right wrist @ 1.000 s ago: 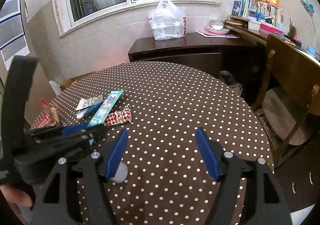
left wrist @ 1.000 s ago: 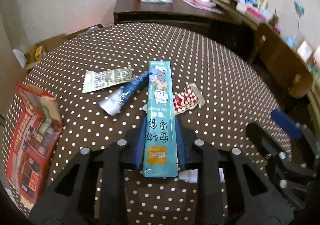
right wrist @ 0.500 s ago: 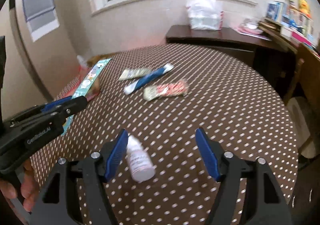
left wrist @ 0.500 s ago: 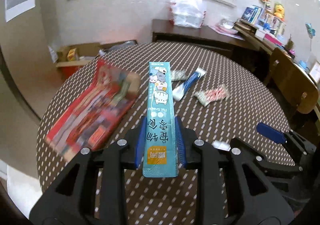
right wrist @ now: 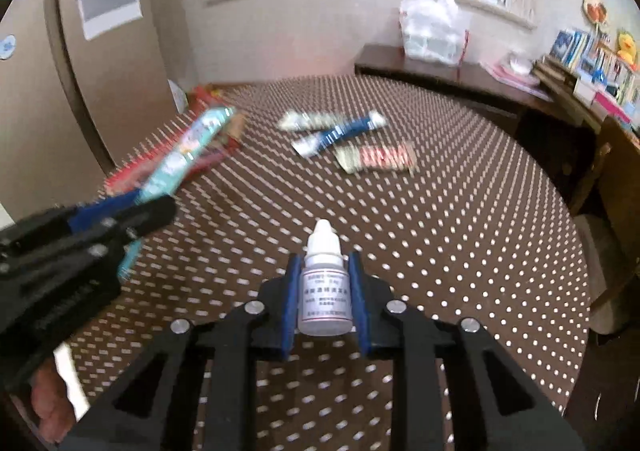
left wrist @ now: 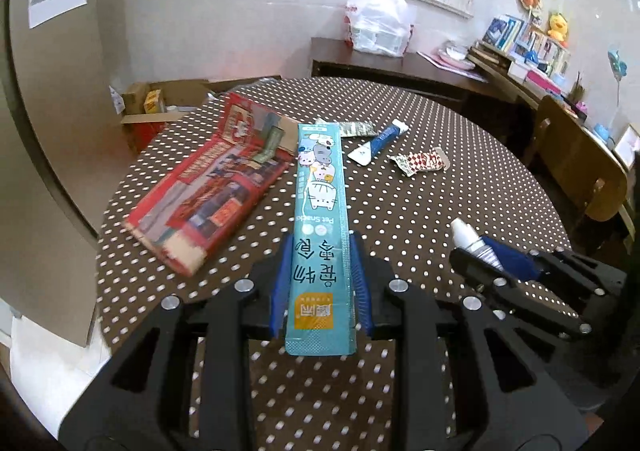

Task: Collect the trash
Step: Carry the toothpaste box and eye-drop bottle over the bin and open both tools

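My left gripper (left wrist: 322,251) is shut on a long teal pet-snack packet (left wrist: 320,187), which sticks out over the dotted table (left wrist: 440,203). In the right wrist view this gripper (right wrist: 132,211) and its packet (right wrist: 188,147) are at the left, blurred. My right gripper (right wrist: 325,263) has its jaws closing, and the blue pads press a small white dropper bottle (right wrist: 325,291) between them. A blue tube (left wrist: 380,141), a red-and-white wrapper (left wrist: 420,163) and a greenish wrapper (left wrist: 354,127) lie further back on the table.
A flat red box (left wrist: 212,187) lies at the table's left edge. Beyond that edge are open cardboard boxes (left wrist: 160,107) on the floor. A wooden chair (left wrist: 576,167) stands at the right. A white plastic bag (left wrist: 378,27) sits on the dark sideboard behind.
My right gripper's jaws have gone from wide apart to gripping the dropper bottle. My left gripper has carried the teal packet away from the other wrappers toward the red box.
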A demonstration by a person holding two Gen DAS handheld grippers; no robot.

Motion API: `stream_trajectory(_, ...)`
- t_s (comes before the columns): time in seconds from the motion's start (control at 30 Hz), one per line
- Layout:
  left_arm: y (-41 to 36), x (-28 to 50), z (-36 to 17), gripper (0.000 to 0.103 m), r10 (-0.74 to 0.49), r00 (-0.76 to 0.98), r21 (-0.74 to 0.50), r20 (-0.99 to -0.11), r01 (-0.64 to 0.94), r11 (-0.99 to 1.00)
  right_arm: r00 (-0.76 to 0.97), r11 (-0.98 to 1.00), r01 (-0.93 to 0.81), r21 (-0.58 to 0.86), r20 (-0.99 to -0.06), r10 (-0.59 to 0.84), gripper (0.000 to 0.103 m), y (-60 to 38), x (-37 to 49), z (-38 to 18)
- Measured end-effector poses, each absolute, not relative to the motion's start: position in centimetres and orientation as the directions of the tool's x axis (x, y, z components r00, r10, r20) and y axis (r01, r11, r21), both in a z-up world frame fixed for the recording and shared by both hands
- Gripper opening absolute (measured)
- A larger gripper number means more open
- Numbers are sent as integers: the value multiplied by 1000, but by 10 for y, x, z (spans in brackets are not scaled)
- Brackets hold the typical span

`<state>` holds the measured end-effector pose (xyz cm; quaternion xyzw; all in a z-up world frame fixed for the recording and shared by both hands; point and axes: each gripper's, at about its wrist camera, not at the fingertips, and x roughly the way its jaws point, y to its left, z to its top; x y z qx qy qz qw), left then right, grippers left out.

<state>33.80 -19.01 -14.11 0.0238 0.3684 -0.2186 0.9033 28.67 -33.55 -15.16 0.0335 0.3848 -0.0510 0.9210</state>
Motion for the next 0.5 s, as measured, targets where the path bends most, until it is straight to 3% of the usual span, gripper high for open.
stream_trajectory(0.3, -108, 303, -115, 28, -324, 724, -127, -608, 315, 941, 802, 999, -14, 46, -597, 39, 24, -258, 255, -97)
stream_trajectory(0.5, -29, 281, -119, 28, -245, 756, -141, -607, 201, 969, 798, 985, -164, 47, -581, 160, 24, -184, 248, -88)
